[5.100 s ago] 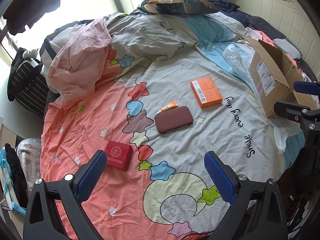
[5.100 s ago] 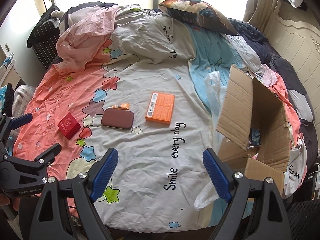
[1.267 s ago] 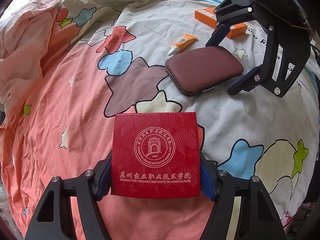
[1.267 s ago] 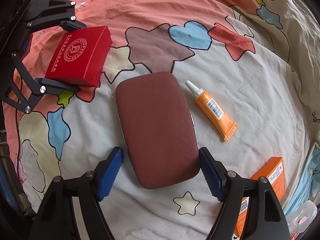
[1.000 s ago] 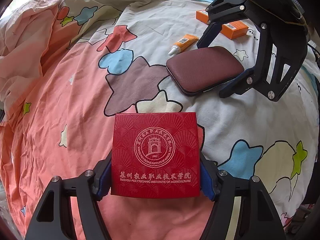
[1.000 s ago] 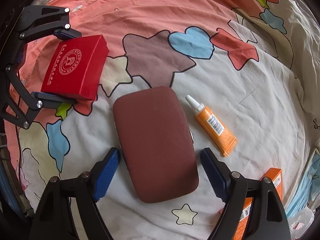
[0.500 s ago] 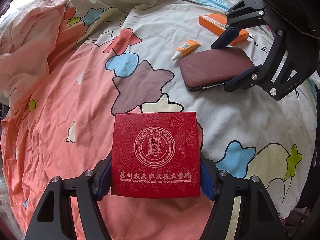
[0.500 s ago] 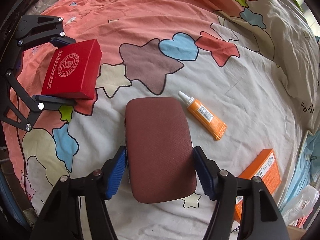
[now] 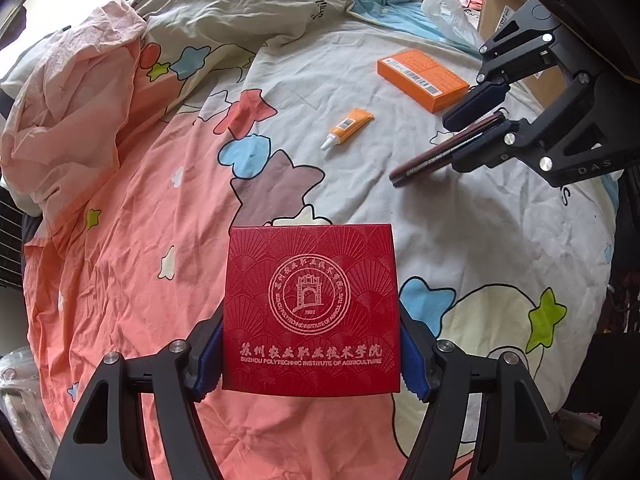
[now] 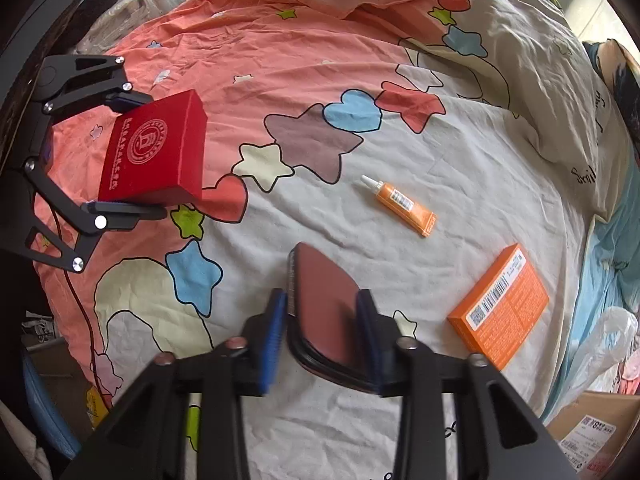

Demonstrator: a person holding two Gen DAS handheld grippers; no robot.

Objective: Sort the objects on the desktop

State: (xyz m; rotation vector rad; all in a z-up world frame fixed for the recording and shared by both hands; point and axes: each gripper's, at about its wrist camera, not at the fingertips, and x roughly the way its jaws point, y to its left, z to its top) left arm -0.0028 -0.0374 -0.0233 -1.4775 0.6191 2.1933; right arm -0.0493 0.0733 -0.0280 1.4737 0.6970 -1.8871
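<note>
The left gripper (image 9: 311, 354) holds the red box (image 9: 311, 312) flat between its blue pads, which press on the box's two side walls; the box's printed lid faces the camera and the box juts forward past the fingertips. In the right wrist view the same red box (image 10: 154, 154) hangs clear of the bed (image 10: 240, 60), over the pink part of the cover toward the bed's left edge.

The right gripper (image 10: 322, 328) has just been closing its jaws, and now they stand narrow, clamped on the brown case (image 10: 324, 304). The case is turned on edge between the pads, its thin sides gripped, one end reaching forward beyond the fingertips. From the left wrist view the brown case (image 9: 444, 152) shows as a slim dark-red bar tilted up off the cover, pinched in the right gripper (image 9: 476, 124).

Lying on the pale middle of the bed are the orange tube (image 10: 404, 204), its white nozzle pointing toward the pink side, and the orange box (image 10: 500, 312), flat, well apart from the tube. A cardboard box (image 10: 592, 436) sits at the bed's edge beyond the orange box, beside a clear plastic bag (image 10: 612, 340).
</note>
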